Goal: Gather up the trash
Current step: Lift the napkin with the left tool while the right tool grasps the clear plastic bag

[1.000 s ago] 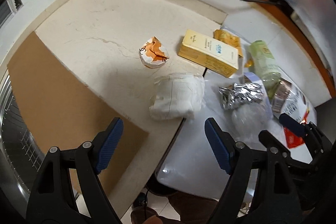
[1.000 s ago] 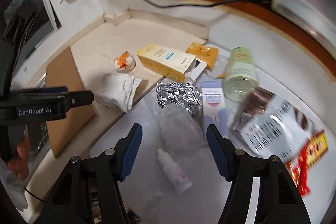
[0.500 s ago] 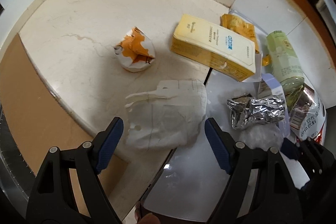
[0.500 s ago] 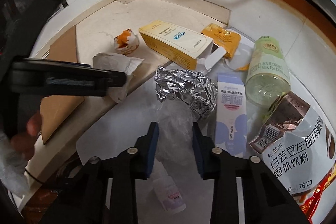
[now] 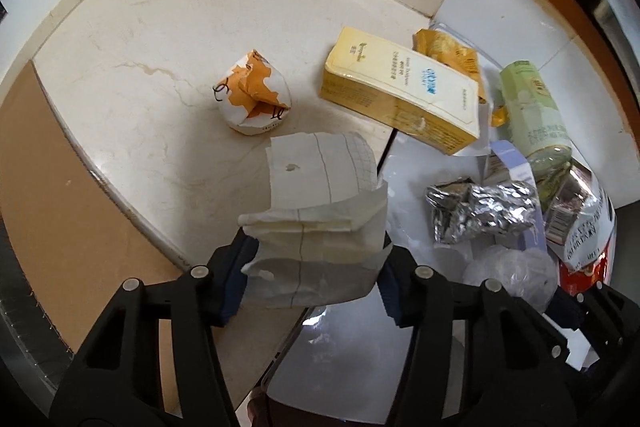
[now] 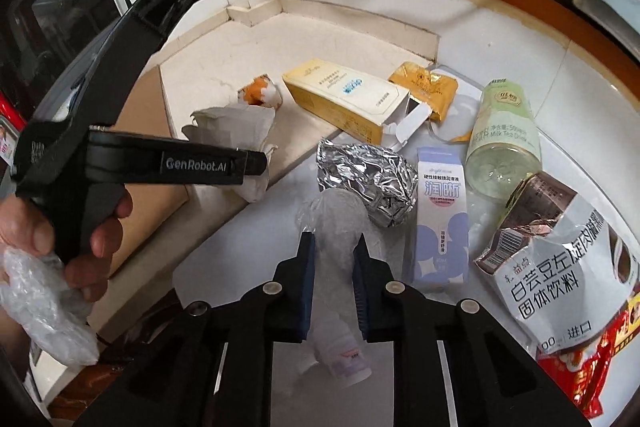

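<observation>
A crumpled white paper wad (image 5: 320,195) lies at the edge of the cream counter, between the blue pads of my left gripper (image 5: 312,283). The jaws are closing and both pads press its sides. The right wrist view shows this same wad (image 6: 240,123) behind the left gripper's finger (image 6: 240,165). My right gripper (image 6: 334,267) points down at the white surface; its jaws are closing on a bunch of clear plastic wrap (image 6: 336,211), which fills the narrow gap between the pads. The wrap (image 5: 512,267) also shows at the lower right of the left wrist view.
Around lie a foil ball (image 6: 368,179), a yellow box (image 5: 400,99), an orange-and-white wrapper (image 5: 252,99), a green bottle (image 6: 504,143), a blue-white carton (image 6: 442,211), a printed pouch (image 6: 560,259) and a small white bottle (image 6: 344,355). Brown cardboard (image 5: 60,207) borders the left. The person's hand (image 6: 40,227) also clutches a plastic bag (image 6: 40,299).
My left gripper came down over the paper wad and its jaws narrowed onto it. My right gripper's jaws drew together from wide apart onto the clear plastic wrap.
</observation>
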Motion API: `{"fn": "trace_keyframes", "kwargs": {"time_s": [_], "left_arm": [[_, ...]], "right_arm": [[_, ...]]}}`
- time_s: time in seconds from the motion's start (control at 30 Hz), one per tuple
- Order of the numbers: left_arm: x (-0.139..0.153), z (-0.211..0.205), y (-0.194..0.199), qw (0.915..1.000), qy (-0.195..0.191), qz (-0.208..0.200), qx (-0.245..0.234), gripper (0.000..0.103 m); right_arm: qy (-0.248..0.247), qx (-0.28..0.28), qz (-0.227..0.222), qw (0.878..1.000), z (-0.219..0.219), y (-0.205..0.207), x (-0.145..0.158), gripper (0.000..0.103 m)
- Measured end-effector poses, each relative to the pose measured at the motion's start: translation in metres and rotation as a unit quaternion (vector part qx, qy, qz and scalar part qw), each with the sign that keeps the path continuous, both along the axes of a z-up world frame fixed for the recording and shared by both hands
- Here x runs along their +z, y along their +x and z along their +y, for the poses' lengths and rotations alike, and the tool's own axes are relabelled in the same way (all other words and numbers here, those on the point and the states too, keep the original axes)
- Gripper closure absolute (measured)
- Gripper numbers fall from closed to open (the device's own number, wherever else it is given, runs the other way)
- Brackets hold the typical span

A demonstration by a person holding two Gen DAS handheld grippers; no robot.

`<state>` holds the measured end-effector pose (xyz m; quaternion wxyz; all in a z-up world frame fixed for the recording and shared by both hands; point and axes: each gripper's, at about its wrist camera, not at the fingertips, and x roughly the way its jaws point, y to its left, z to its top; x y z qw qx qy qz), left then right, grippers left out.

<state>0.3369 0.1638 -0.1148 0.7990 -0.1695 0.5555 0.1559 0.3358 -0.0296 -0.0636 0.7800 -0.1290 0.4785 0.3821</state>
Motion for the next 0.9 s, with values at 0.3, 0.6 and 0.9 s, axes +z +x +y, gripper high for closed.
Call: {"fn": "trace_keyframes", "kwargs": {"time_s": [0.3,0.6,0.9], "left_arm": [[0.050,-0.019,-0.045,0.9979,0.000,-0.057,-0.029,0.054],[0.092,-0.038,-0.124,0.9921,-0.025,-0.100,-0.072,0.054],[0.108,-0.066,-0.212,0.9834,-0.021,-0.119,-0.136,0.054]], "right_arm": [[0.016,-0.019,-0.023,0.999,-0.007,-0.031,0.033,0.086],[0.018,-0.057,-0.057,0.997,-0.019,-0.089,0.064,0.086],[0.009,-0.101,-0.068,0.993,-0.033,-0.181,0.074,0.086]]}}
